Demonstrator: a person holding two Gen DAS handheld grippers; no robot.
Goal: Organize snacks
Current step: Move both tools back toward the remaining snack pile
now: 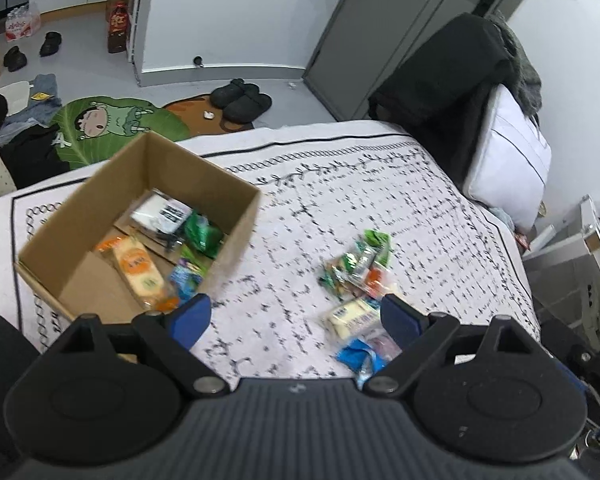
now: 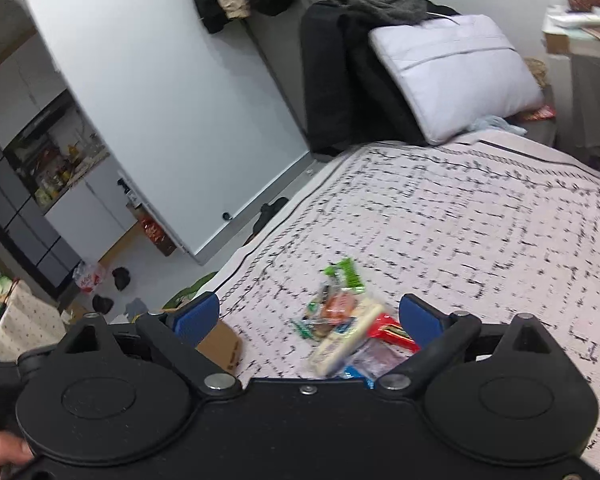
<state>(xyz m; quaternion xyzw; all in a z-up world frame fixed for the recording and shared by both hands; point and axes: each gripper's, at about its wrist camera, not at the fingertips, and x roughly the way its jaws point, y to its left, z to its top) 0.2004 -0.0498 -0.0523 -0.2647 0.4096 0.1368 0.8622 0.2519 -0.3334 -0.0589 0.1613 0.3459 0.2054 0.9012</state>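
Plainly, both tools are empty at this moment: the left gripper (image 1: 294,320) has its blue-padded jaws spread wide with nothing between them but the patterned bedspread (image 1: 420,208), and the right gripper (image 2: 310,316) stands equally wide, its pads clear of everything. Neither touches a packet. Just ahead of the left gripper's right-hand pad lies the loose pile of snacks (image 1: 358,280) on the bed, with a pale yellow-white packet (image 1: 352,318) nearest the tool, a blue wrapper (image 1: 358,354) closer still beneath the finger, and green wrappers (image 1: 374,240) at the far edge of the heap. The right wrist view shows the same pile framed between its fingers, including a red packet (image 2: 392,332) that sits close to the right-hand pad. To the left of the left gripper stands the open cardboard box (image 1: 236,248), which already holds several items: a long orange-and-yellow packet (image 1: 138,270), a white packet with dark print (image 1: 162,212), a green bag (image 1: 202,234) and a small blue one (image 1: 186,276). I judge the task to be partly done, perhaps near the middle, since a fair share of snacks is boxed while a comparable cluster remains on the bedspread. What is left, by my reading, is to pick those remaining packets up and set them in the box.
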